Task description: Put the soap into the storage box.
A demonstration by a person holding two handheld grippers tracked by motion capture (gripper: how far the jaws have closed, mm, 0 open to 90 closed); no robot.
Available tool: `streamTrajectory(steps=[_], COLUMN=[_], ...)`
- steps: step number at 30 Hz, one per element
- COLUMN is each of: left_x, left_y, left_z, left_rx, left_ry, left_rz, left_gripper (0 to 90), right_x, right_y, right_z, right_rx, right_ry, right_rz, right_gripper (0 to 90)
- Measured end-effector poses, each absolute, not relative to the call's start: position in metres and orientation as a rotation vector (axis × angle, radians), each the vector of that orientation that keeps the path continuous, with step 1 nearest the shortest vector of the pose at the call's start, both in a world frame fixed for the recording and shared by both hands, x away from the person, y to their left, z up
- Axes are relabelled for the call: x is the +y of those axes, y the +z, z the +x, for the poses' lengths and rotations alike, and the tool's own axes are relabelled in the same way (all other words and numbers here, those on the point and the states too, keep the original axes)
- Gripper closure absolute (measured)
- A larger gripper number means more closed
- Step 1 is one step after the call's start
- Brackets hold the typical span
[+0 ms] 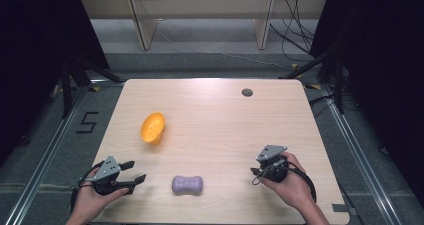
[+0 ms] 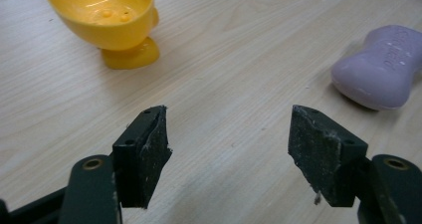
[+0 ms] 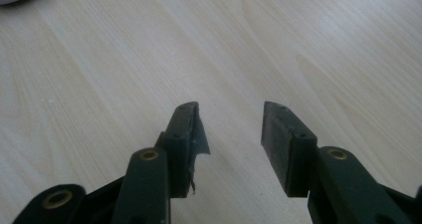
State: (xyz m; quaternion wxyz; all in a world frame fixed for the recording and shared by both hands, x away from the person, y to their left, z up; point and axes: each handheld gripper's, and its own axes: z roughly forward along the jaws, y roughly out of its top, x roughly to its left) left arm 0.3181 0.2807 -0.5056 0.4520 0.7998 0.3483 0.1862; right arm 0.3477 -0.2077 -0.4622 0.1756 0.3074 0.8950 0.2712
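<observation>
With both tools empty, the left tool (image 2: 229, 149) spread wide and the right tool (image 3: 231, 144) parted by a narrower gap, the reach looked unstarted; the soap (image 1: 187, 184) lay on the surface (image 1: 225, 115) between them, nearer the left, needing a straddling approach.

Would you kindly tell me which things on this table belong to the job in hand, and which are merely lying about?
Part of the job:
- purple soap bar, nearest the left tool, whose jaws stand open
- yellow cup, tipped on its side beyond it

Lying about:
- grey round cap at the table's far edge
- black cables on the floor behind
</observation>
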Motion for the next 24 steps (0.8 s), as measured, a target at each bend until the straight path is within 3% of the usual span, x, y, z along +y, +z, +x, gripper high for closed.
streamTrajectory(steps=[9,18,24], left_x=[0.263,0.224,0.200], left_y=[-0.495,-0.478,-0.471], left_z=[0.318,0.321,0.330], left_rx=[0.746,0.518,0.398], left_ry=[0.383,0.232,0.200], left_rz=[2.117,2.221,2.263], left_gripper=[29.9,29.3,26.9], right_x=[-0.209,-0.209,-0.212], right_y=[-0.463,-0.464,-0.462], right_z=[0.347,0.346,0.345], right_rx=[2.541,2.548,2.558], right_ry=[0.761,0.757,0.748], right_rz=[0.901,0.911,0.917], right_gripper=[57.1,55.2,54.7])
